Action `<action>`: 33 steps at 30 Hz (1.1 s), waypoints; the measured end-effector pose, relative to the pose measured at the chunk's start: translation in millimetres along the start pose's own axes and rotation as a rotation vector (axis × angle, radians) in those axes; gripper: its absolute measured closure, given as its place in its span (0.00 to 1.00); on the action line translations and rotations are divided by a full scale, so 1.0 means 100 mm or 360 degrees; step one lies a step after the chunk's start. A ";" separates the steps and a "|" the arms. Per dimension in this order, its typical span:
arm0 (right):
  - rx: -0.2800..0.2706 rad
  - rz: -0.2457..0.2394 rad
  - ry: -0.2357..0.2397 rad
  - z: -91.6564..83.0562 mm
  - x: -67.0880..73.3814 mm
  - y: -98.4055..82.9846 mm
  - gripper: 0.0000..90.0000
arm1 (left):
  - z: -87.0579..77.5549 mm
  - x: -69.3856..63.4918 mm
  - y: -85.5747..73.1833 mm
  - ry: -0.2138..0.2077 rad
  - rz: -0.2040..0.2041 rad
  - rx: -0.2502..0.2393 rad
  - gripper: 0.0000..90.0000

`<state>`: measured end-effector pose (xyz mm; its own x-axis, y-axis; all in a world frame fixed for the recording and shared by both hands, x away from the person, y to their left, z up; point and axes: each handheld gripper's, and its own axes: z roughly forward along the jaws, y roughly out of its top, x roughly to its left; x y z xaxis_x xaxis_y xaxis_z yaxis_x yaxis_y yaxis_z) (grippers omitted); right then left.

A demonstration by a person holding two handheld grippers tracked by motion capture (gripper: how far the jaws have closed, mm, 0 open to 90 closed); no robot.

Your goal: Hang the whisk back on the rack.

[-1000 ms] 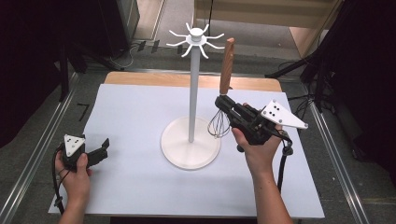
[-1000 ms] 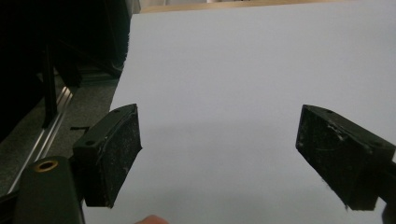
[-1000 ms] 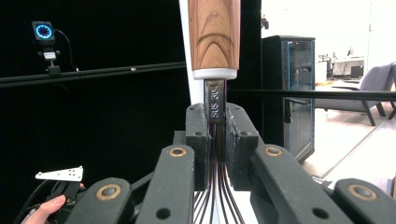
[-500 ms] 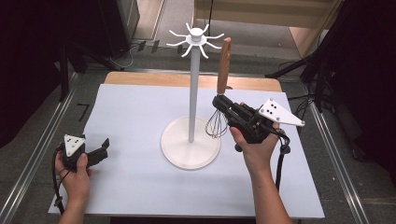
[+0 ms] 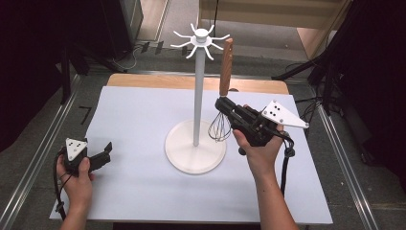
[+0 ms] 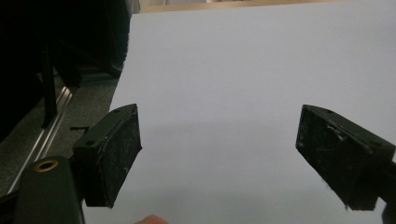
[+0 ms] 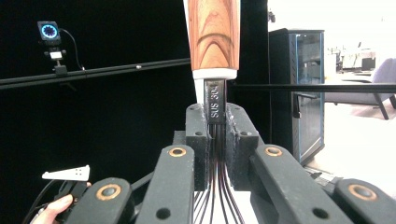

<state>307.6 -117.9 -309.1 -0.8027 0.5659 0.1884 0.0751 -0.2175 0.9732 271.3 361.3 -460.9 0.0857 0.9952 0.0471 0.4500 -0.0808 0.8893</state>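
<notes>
Jaws of right gripper (image 5: pixel 225 109) pinching whisk (image 5: pixel 223 96) at metal neck, handle up, beside rack (image 5: pixel 198 96) pole. Left gripper (image 5: pixel 98 155) jaws spread, idle over surface (image 5: pixel 134 110). Tip: lift straight, keep handle vertical, line handle end with hook before loosening pinch.

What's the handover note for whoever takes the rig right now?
Right gripper: shut on the whisk at the metal neck below its wooden handle, held upright beside the stand, handle top near the hooks.
Left gripper: open, holding nothing, low over the mat at its left edge.
Done: whisk gripped and lifted, wires off the mat.
Left: likely hang the whisk on a hook, then release. It is not on a hook yet.
</notes>
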 end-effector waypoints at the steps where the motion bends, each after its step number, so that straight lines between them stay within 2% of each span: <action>1: 0.0005 0.0003 0.0001 0.00 0.00 0.00 0.92 | 0.00 0.00 0.00 0.0000 0.0000 0.0000 0.16; 33: 0.0031 -0.0014 0.0004 0.08 -0.02 -0.06 0.92 | 0.00 0.00 0.00 -0.0001 0.0001 0.0004 0.17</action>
<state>314.0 -111.6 -313.9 -0.8047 0.5659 0.1793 0.0792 -0.1970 0.9772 271.5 361.3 -460.9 0.0863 0.9951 0.0474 0.4519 -0.0816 0.8883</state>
